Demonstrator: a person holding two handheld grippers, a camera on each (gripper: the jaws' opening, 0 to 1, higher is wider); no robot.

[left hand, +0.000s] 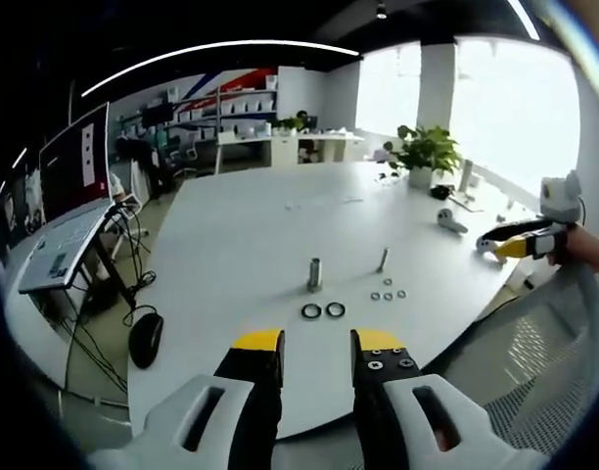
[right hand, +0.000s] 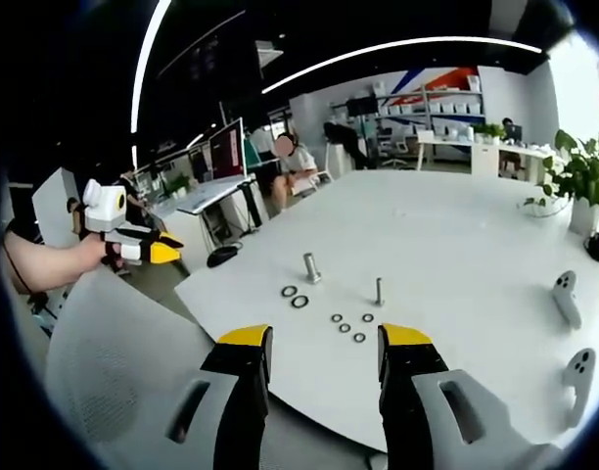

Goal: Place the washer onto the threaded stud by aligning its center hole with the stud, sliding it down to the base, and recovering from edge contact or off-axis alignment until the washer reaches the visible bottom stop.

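We find the left gripper with jaws apart and nothing between them, held short of the white bench. The right gripper likewise stands apart and empty. On the bench a short threaded steel stud stands upright on its base. Two dark ring washers lie flat just in front of it, side by side. A thinner upright bolt stands nearby, with four small nuts scattered beside it.
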